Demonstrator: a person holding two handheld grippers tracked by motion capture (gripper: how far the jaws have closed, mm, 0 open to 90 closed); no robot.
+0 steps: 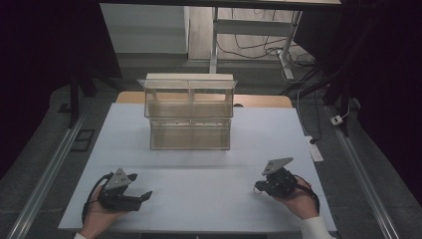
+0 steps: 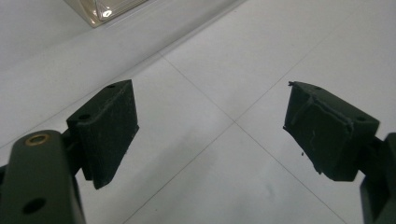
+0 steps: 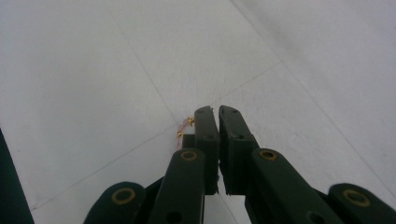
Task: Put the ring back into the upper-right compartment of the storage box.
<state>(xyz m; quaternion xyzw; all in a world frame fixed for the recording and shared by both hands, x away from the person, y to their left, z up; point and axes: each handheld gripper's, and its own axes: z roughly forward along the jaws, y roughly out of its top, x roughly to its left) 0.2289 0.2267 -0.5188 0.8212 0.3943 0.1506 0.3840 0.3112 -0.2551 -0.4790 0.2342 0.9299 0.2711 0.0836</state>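
Right gripper (image 3: 214, 112): matte black jaws pressed together, with a small item of thin pinkish wire and gold beads (image 3: 184, 127) just beside its tip on the smooth white table (image 3: 93, 70). Left gripper (image 2: 210, 123): rough-faced blocky pads spread wide, nothing between. Clear plastic box (image 1: 190, 112) well ahead of both.

The table (image 1: 209, 199) looks matt white and smooth, with fine seams. The box (image 1: 190, 112) is clear, glossy plastic. The left gripper (image 2: 211, 126) has matt black, rough-faced jaws and brass-coloured rivets.
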